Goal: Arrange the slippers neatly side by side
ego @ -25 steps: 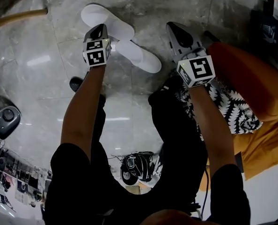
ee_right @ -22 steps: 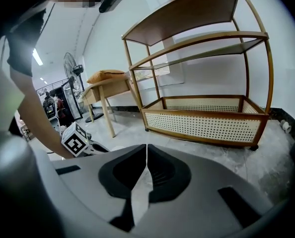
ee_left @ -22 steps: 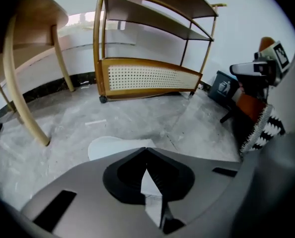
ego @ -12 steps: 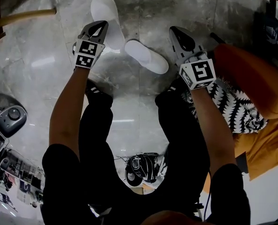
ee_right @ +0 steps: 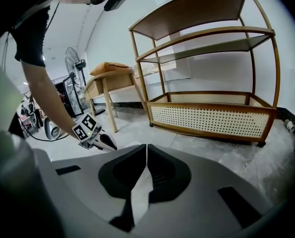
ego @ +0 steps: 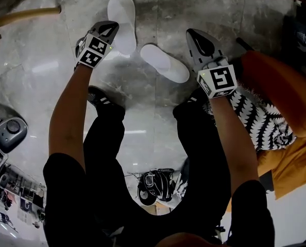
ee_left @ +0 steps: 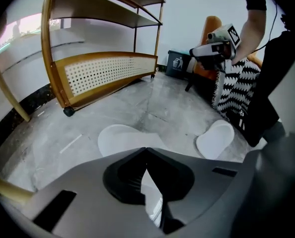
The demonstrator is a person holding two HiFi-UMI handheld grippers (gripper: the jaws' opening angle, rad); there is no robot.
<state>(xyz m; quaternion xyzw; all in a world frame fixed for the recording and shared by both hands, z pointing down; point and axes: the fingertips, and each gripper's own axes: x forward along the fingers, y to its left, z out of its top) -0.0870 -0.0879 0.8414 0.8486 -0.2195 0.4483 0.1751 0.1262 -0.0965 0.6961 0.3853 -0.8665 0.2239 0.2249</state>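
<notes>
Fingers of the left gripper point(ego: 111, 31) are pressed together at upper left of the head view, and white showing in the slit between them suggests they pinch the rim of the first slipper point(ego: 123, 19), which lies lengthwise up the frame on the floor point(ego: 142, 112). The right gripper point(ego: 193, 36) has its fingers together on nothing, just right of the second slipper point(ego: 166, 63), which lies slanted at centre. The step in hand looks like placing the first slipper; next the second needs turning parallel and sliding alongside, so the right fingers must part and take its edge.
</notes>
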